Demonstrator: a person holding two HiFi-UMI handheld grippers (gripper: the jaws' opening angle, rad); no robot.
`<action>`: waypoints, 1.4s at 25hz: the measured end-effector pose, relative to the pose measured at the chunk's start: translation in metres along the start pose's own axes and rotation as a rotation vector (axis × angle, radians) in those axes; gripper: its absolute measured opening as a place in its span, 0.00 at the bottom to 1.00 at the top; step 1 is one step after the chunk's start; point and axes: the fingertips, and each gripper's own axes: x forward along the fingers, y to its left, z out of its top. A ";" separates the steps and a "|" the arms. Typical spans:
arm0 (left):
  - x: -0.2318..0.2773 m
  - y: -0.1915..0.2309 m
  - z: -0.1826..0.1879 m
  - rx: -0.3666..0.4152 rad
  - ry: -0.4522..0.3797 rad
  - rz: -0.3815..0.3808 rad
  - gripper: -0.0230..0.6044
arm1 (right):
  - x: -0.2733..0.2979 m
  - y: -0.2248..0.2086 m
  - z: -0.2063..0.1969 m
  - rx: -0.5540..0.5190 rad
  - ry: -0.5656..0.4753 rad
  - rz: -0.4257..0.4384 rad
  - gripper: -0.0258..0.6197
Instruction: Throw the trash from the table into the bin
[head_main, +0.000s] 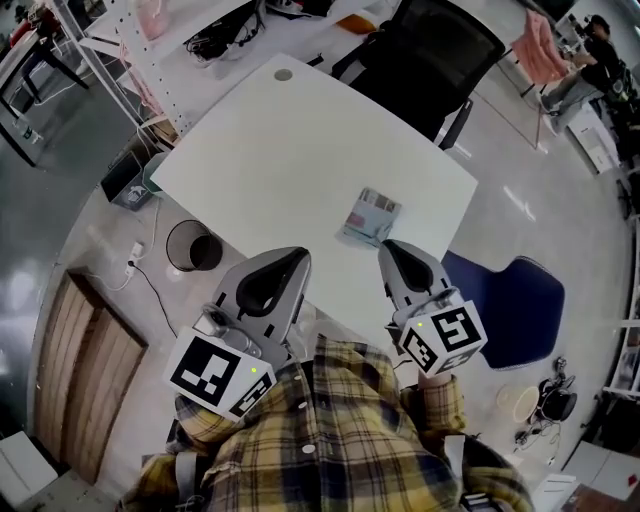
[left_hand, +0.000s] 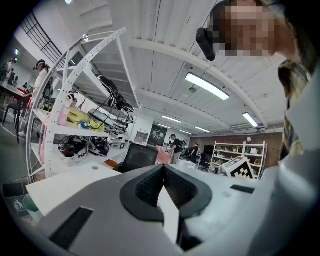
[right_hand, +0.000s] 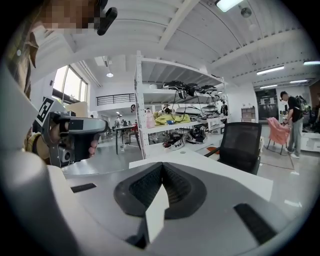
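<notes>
Left hand-held gripper (head_main: 288, 257) jaws together, empty, right hand-held gripper (head_main: 392, 246) likewise — packet (head_main: 370, 217) on white table (head_main: 270, 150), bin (head_main: 190, 247) beside it

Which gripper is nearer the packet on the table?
The right gripper: its tip is just short of the packet; the left gripper sits farther off, toward the bin.

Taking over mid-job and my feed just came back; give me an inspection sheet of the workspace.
Surface: white table, one wrapper on it.
Job's things: flat wrapper near the table's near edge; black mesh bin on the floor left of the table.
Clutter: nothing seen on the table.
Grippers: left tool shut, right tool shut, both empty.
Cables: white cable on the floor beside the bin.
Surroundings: black chair at the far side, blue chair at the right.
</notes>
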 end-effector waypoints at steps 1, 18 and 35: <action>0.005 0.003 0.001 -0.001 0.007 -0.015 0.05 | 0.002 -0.004 -0.001 0.009 0.005 -0.018 0.04; 0.072 0.047 0.016 0.015 0.112 -0.300 0.05 | 0.044 -0.045 -0.032 0.055 0.097 -0.287 0.04; 0.077 0.075 -0.007 -0.014 0.172 -0.177 0.05 | 0.069 -0.072 -0.128 -0.038 0.374 -0.135 0.23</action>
